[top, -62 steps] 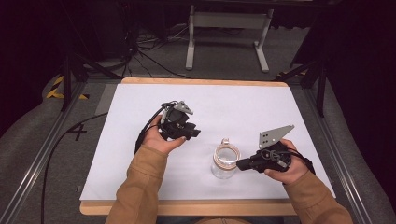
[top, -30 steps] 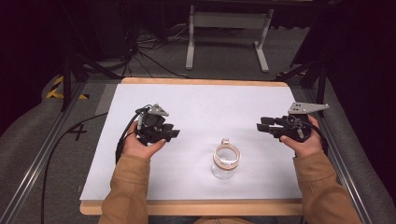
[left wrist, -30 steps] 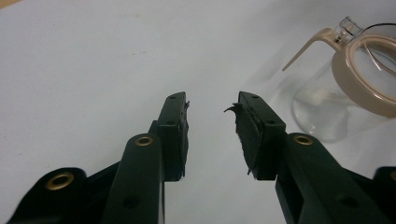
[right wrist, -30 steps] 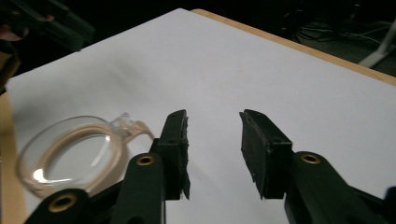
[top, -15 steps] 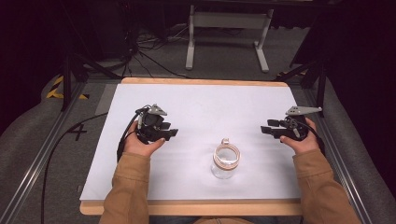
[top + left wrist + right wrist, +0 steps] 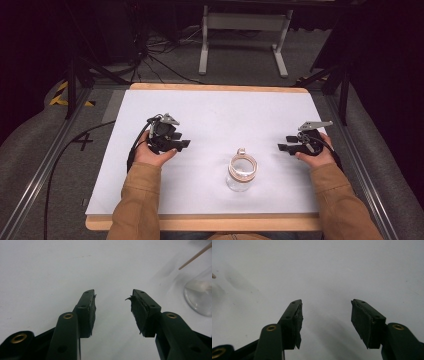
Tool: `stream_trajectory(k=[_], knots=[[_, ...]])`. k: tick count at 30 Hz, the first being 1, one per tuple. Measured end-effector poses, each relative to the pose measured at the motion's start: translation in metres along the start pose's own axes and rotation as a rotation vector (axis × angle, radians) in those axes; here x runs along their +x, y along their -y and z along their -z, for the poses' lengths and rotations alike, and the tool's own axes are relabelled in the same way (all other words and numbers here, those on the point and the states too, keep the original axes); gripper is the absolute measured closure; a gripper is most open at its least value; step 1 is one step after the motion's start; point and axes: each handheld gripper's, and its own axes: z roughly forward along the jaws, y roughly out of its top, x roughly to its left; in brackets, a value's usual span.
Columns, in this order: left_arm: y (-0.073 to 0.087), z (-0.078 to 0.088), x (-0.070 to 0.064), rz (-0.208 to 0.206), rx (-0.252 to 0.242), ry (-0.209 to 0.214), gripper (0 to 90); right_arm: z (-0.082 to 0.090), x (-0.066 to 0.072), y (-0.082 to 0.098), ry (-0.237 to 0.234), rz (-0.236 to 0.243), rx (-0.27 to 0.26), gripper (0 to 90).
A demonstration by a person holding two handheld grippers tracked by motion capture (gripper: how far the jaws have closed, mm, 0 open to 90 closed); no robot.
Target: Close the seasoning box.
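Note:
A clear glass jar (image 6: 242, 170) with a wooden-rimmed top stands on the white table sheet (image 6: 220, 115), near the front middle. My left gripper (image 6: 183, 145) rests low on the sheet to the jar's left, pointing toward it. Its jaws have just been opening and nothing is between them. In the left gripper view the open gripper (image 6: 113, 296) frames bare sheet, with the jar (image 6: 200, 297) at the right edge. My right gripper (image 6: 283, 147) lies to the jar's right, jaws also just opened wide and empty, over bare sheet (image 6: 327, 303).
The wooden table edge (image 6: 215, 223) runs along the front, metal rails flank both sides. Cables and a grey stand (image 6: 242, 22) lie on the floor beyond the far edge. A thin pale stick (image 6: 195, 255) shows above the jar in the left gripper view.
The right gripper left the jar, swung out to the right and sank toward the sheet. The left gripper drew back to the left and lowered slightly. Both pairs of jaws opened wider.

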Motion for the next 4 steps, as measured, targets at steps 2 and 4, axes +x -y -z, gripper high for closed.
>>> stream_trajectory(k=[2,4], knots=[[-0.0004,-0.0001,0.0002,-0.011,0.001,-0.005,54.3,-0.0017,0.0014,0.0002,0.004,0.016,0.004,41.2],[-0.0004,-0.0003,-0.0002,-0.008,-0.002,-0.004,53.7,-0.0021,0.0027,-0.0001,0.002,0.016,0.001,41.1]])
